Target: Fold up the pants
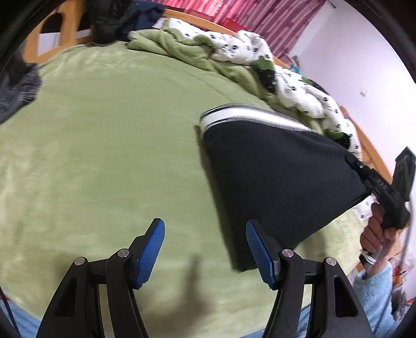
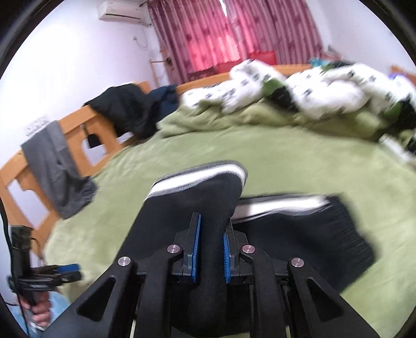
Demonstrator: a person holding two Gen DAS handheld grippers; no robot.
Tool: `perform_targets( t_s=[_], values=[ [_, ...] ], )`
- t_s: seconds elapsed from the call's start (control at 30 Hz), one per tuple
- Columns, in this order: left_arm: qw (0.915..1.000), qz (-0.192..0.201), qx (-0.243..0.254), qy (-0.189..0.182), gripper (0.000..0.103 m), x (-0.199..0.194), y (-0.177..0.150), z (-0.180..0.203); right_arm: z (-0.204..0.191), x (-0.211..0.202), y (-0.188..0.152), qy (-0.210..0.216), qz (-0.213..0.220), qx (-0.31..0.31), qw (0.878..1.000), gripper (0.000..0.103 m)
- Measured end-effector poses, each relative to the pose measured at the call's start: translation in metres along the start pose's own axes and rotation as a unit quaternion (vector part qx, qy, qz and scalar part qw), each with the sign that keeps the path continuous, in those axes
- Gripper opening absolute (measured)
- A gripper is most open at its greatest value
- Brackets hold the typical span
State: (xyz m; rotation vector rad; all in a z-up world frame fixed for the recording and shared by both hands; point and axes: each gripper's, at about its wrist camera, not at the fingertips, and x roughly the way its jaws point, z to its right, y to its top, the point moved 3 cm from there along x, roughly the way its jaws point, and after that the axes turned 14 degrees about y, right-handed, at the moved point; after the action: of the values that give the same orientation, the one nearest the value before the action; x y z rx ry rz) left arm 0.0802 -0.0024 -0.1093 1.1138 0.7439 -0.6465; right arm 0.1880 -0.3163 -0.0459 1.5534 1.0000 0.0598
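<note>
Bed (image 1: pixel 104 143) carrying a green blanket; pants (image 1: pixel 280 179) lying on its right part, black with a white-striped waistband (image 1: pixel 234 118).

Around them: crumpled white quilt (image 1: pixel 260 49) with dark prints and green lining piling along the far edge, just behind the waistband. Dark clothes (image 2: pixel 124 109) draping over the wooden bed frame (image 2: pixel 75 122); a grey garment (image 2: pixel 52 163) hanging over the same frame, its end resting on the blanket. Red curtains (image 2: pixel 221 33) hanging behind.

Left claw (image 1: pixel 205 234) hovering over bare blanket with fingers spread wide, holding nothing; its right pad (image 1: pixel 260 249) sitting just beside the near corner of the pants. Nothing lying between the pads.

Right claw (image 2: pixel 211 244) pinching a fold of the black fabric between its blue pads and lifting it, so the waistband is standing up off the bed in front of the lens and blocking part of the blanket.

Left view only: right hand (image 1: pixel 374 231) gripping the handle, pale blue sleeve (image 1: pixel 374 293) below. Right view only: a second, flat layer of pants (image 2: pixel 306 228) lying to the right, an air conditioner (image 2: pixel 122 10) on the wall, and the left claw low at left. Right view blurring heavily.
</note>
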Motion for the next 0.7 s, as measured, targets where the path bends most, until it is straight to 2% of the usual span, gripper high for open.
perform_targets(
  t_s=[0.13, 0.2, 0.3, 0.37, 0.4, 0.47, 0.53, 0.63, 0.67, 0.7],
  values=[
    [0.9993, -0.008, 0.023, -0.027, 0.063, 0.016, 0.001, 0.039, 0.059, -0.032, 0.005, -0.064, 0.006, -0.007, 0.998, 0.013],
    [0.9983, -0.017, 0.038, -0.042, 0.063, 0.021, 0.001, 0.056, 0.095, -0.037, -0.012, -0.105, -0.004, 0.0, 0.994, 0.013],
    [0.9946, -0.029, 0.06, -0.079, 0.063, 0.023, -0.005, 0.079, 0.146, -0.028, -0.054, -0.138, -0.044, 0.041, 0.989, 0.01],
    [0.9907, -0.036, 0.098, -0.088, 0.064, 0.022, -0.012, 0.093, 0.159, -0.02, -0.076, -0.144, -0.052, 0.045, 0.987, 0.01],
    [0.9875, -0.044, 0.122, -0.09, 0.068, 0.022, -0.016, 0.098, 0.159, -0.022, -0.08, -0.144, -0.037, 0.044, 0.988, 0.01],
    [0.9799, -0.066, 0.164, -0.093, 0.068, 0.024, -0.029, 0.109, 0.156, -0.022, -0.079, -0.149, -0.029, 0.046, 0.987, 0.01],
    [0.9764, -0.068, 0.19, -0.077, 0.068, 0.029, -0.041, 0.116, 0.157, -0.023, -0.082, -0.152, -0.029, 0.047, 0.987, 0.011],
    [0.9745, -0.065, 0.215, -0.007, 0.067, 0.046, -0.05, 0.127, 0.16, -0.025, -0.087, -0.148, -0.019, 0.063, 0.987, 0.012],
    [0.9743, -0.059, 0.217, 0.012, 0.063, 0.051, -0.05, 0.131, 0.159, -0.026, -0.088, -0.144, -0.016, 0.072, 0.987, 0.013],
    [0.976, -0.041, 0.211, 0.036, 0.044, 0.055, -0.047, 0.134, 0.161, -0.027, -0.089, -0.14, -0.013, 0.082, 0.987, 0.014]
  ],
)
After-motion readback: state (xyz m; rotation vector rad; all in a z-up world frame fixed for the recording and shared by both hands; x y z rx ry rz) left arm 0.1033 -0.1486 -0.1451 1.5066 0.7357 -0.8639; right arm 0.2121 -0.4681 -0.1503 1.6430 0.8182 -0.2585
